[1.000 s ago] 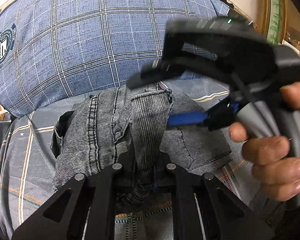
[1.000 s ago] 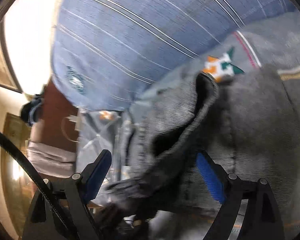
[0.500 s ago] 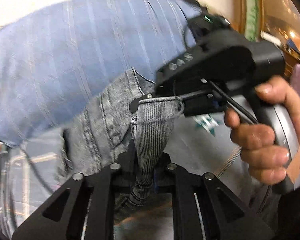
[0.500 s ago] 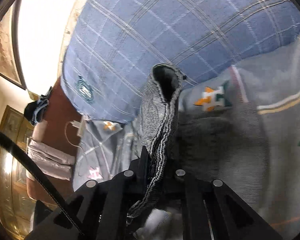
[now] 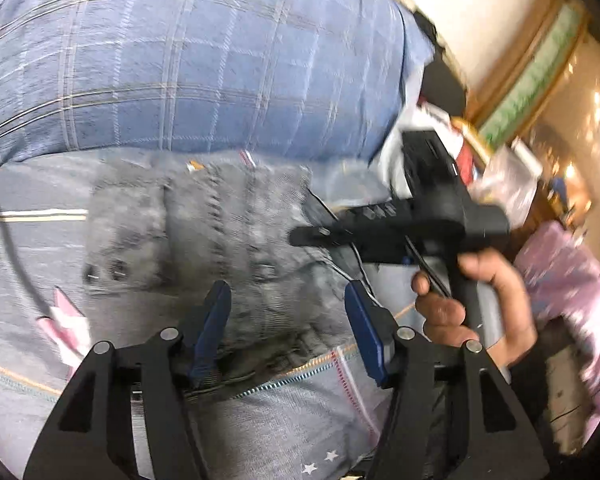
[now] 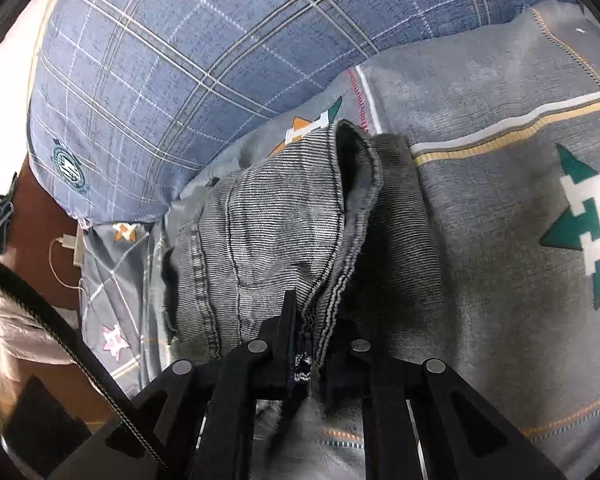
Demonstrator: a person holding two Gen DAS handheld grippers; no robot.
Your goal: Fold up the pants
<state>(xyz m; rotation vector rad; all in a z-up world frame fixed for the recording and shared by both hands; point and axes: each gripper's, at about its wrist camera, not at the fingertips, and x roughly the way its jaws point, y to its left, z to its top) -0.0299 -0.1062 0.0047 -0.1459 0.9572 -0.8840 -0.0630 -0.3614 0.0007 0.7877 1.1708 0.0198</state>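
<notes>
Pants hem pinched in right tool; left tool spread wide.

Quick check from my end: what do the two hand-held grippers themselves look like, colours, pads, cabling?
Both are matte black angular frames with silver rivets. The left hand-held gripper has blue pads on its fingers. The right hand-held gripper has a black braided cable alongside; a bare hand grips its pistol-style handle.
</notes>
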